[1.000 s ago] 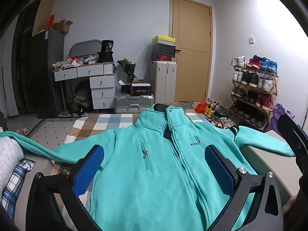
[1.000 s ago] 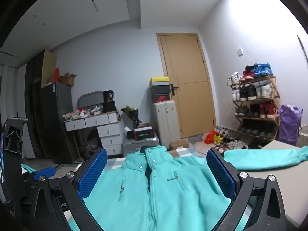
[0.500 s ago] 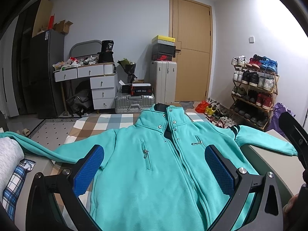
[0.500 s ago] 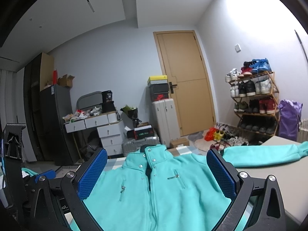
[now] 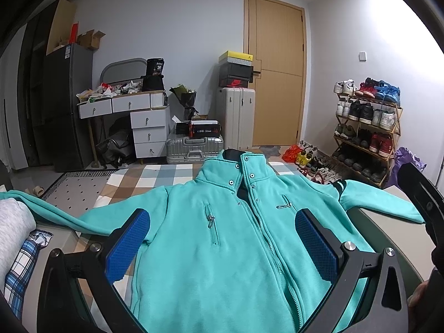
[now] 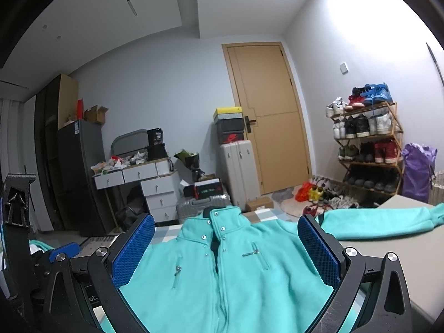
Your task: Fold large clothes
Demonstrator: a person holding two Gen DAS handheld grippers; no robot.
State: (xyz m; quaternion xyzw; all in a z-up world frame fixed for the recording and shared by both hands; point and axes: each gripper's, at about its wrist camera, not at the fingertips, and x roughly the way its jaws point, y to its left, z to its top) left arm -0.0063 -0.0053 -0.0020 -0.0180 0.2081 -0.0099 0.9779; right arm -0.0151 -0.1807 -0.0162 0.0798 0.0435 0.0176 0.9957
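Note:
A turquoise zip-up fleece jacket (image 5: 222, 236) lies face up and spread out on a grey table (image 5: 388, 230), collar pointing away, both sleeves stretched out sideways. My left gripper (image 5: 222, 245) hovers open above the jacket's chest, its blue pads wide apart with nothing held. In the right wrist view the same jacket (image 6: 222, 272) lies below my right gripper (image 6: 226, 249), which is also open and empty. The right sleeve (image 6: 374, 222) runs along the table (image 6: 388, 252). The left gripper's black frame (image 6: 16, 222) shows at the far left edge.
Folded grey and blue plaid clothes (image 5: 14, 238) lie at the table's left end. Beyond the table are a checked rug (image 5: 155, 177), white drawers (image 5: 147, 130), suitcases (image 5: 238, 119), a wooden door (image 5: 274, 75) and a shoe rack (image 5: 366, 130).
The right gripper has tilted up and drifted slightly, so the jacket sits lower in its view. The left gripper has barely moved. Both stayed open.

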